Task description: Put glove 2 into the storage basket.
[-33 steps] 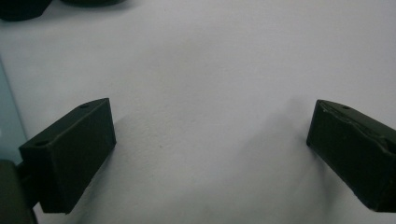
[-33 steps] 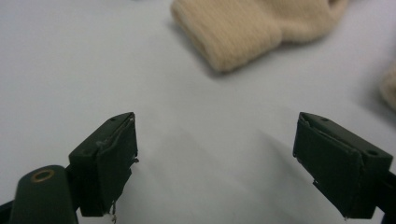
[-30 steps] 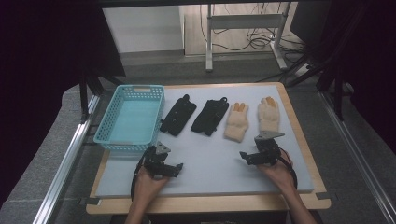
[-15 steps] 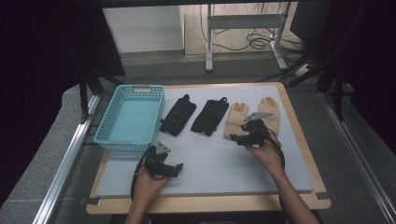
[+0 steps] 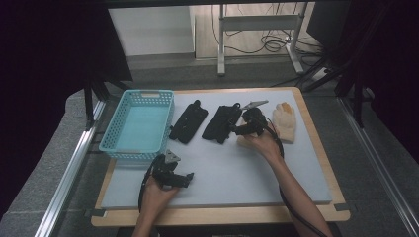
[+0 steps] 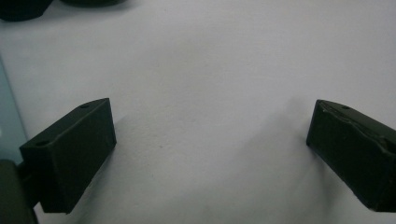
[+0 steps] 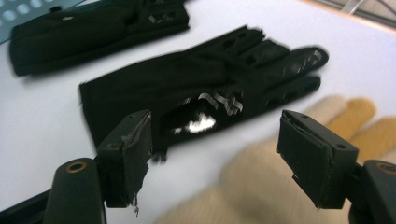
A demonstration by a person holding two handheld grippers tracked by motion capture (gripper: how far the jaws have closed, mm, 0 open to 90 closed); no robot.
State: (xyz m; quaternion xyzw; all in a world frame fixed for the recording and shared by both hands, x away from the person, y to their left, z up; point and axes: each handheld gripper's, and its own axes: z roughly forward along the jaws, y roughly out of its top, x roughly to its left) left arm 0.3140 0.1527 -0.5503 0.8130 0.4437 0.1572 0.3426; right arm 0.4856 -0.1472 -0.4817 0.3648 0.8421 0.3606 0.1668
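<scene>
Two black gloves (image 5: 189, 122) (image 5: 222, 122) lie flat on the grey mat (image 5: 222, 173), right of a blue basket (image 5: 136, 123). One beige glove (image 5: 285, 121) lies further right, and a second beige glove (image 5: 245, 141) peeks out under my right hand. My right gripper (image 5: 236, 129) hovers over the gap between the nearer black glove (image 7: 205, 88) and the beige glove (image 7: 261, 182). Its jaws have just been opening and stand open (image 7: 215, 158) with nothing gripped. My left gripper (image 5: 187, 178) rests near the front of the mat, open (image 6: 210, 149) over bare mat.
The basket (image 6: 7, 121) has nothing in it and its edge shows at the left of the left gripper view. The other black glove (image 7: 93, 28) lies beyond the nearer one. A wooden table border (image 5: 316, 148) frames the mat, with metal rails on both sides.
My right hand has travelled from the front right of the mat leftward and away, up to the gloves. The left hand has stayed put.
</scene>
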